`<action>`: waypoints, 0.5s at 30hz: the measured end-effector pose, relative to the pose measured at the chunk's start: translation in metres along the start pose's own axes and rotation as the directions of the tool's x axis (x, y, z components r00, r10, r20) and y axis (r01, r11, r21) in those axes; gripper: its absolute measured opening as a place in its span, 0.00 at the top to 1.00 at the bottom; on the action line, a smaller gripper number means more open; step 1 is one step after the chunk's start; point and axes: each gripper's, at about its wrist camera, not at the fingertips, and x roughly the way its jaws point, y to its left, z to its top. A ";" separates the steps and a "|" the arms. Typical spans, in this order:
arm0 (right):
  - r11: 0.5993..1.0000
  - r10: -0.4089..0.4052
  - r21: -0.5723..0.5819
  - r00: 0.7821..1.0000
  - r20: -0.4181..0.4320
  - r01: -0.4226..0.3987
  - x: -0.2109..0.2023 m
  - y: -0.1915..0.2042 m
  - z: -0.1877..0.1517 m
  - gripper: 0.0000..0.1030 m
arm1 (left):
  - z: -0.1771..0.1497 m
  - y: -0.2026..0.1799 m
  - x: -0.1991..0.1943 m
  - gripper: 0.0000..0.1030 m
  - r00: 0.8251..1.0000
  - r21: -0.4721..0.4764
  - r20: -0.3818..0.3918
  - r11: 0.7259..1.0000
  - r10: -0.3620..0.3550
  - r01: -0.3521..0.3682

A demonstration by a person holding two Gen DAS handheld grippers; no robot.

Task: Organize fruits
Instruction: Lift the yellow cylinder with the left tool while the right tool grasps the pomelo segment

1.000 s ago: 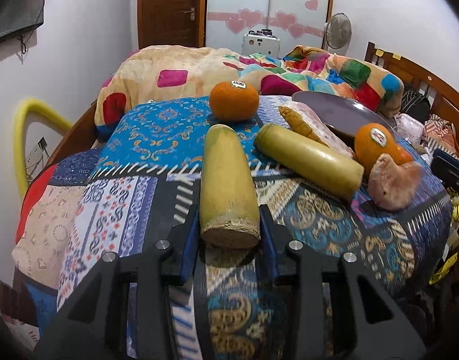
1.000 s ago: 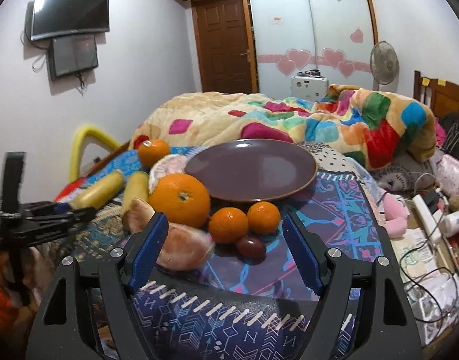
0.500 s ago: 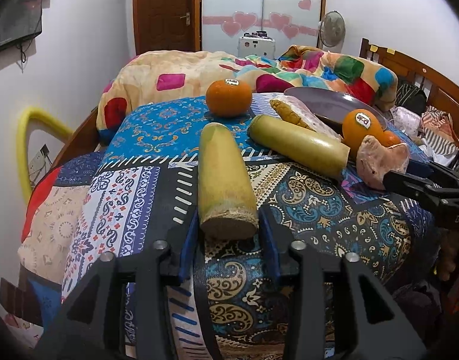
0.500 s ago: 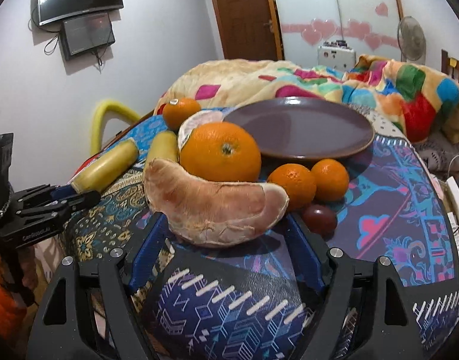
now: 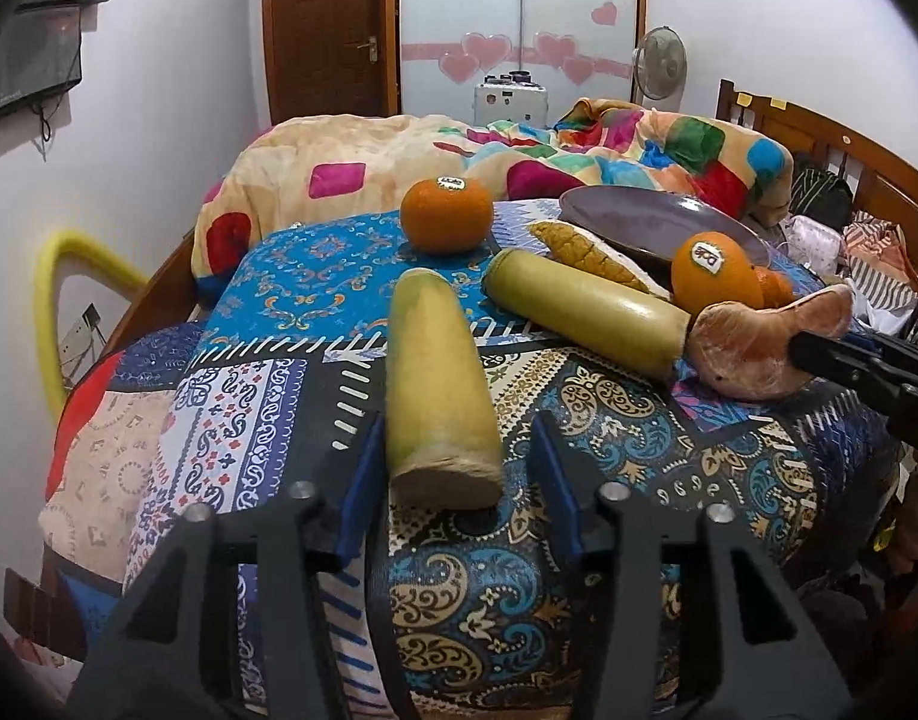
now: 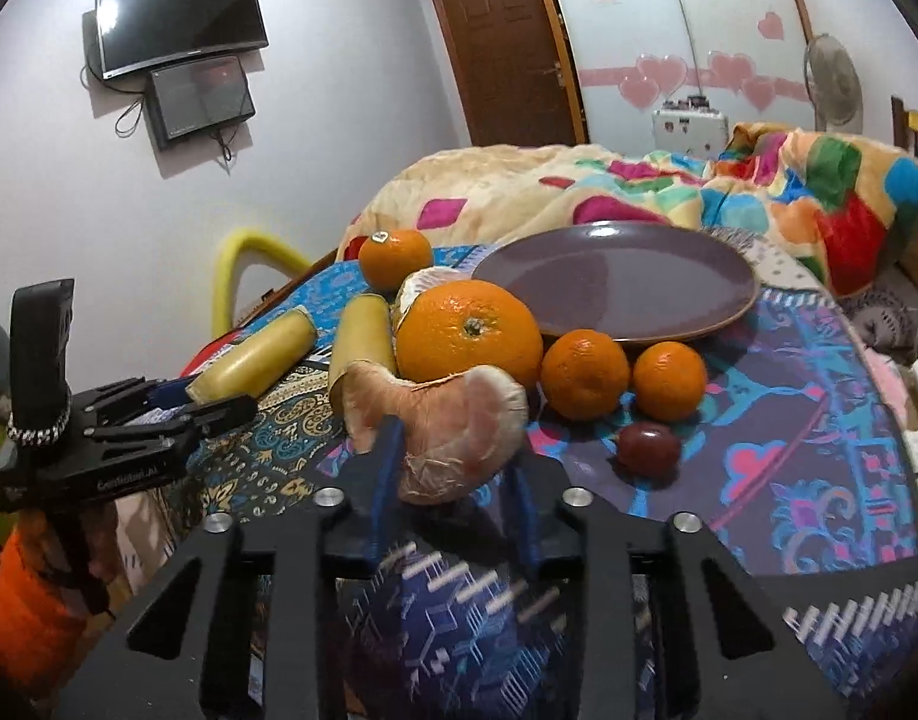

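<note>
A pale pink pomelo segment (image 6: 447, 414) lies at the near edge of the patterned cover, and my right gripper (image 6: 456, 456) is closing on it with both pads pressing its sides. Behind it sit a large orange (image 6: 468, 336), two small tangerines (image 6: 585, 375) and a dark red fruit (image 6: 648, 447). A purple plate (image 6: 615, 282) stands empty further back. My left gripper (image 5: 453, 450) straddles the cut end of a yellow-green cane piece (image 5: 435, 372). Its jaws are closing, with a gap still showing at the right pad. A second cane piece (image 5: 585, 318) lies to the right.
A stickered orange (image 5: 447, 216) sits at the back left of the cover, beside a peeled pomelo wedge (image 5: 585, 252). A crumpled colourful blanket (image 5: 639, 144) fills the bed behind. The cover drops off at its near edge. A yellow tube (image 5: 51, 276) arcs by the left wall.
My right gripper came forward around the pomelo segment and its jaws closed in on it. The left gripper's jaws eased slightly off the cane piece, which has not moved.
</note>
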 end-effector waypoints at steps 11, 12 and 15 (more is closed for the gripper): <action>0.983 -0.127 -0.140 0.992 -0.021 0.123 -0.017 0.020 -0.017 0.81 | -0.008 -0.003 -0.021 0.63 0.999 0.016 -0.037 1.000 -0.024 0.024; 0.982 -0.129 -0.142 0.991 -0.027 0.124 -0.015 0.020 -0.017 0.79 | -0.007 -0.004 -0.021 0.63 0.999 0.021 -0.041 1.000 -0.021 0.022; 0.992 -0.087 -0.099 0.995 -0.053 0.082 -0.009 0.011 -0.012 0.78 | -0.003 -0.006 -0.018 0.62 0.998 0.034 -0.054 0.999 -0.017 0.019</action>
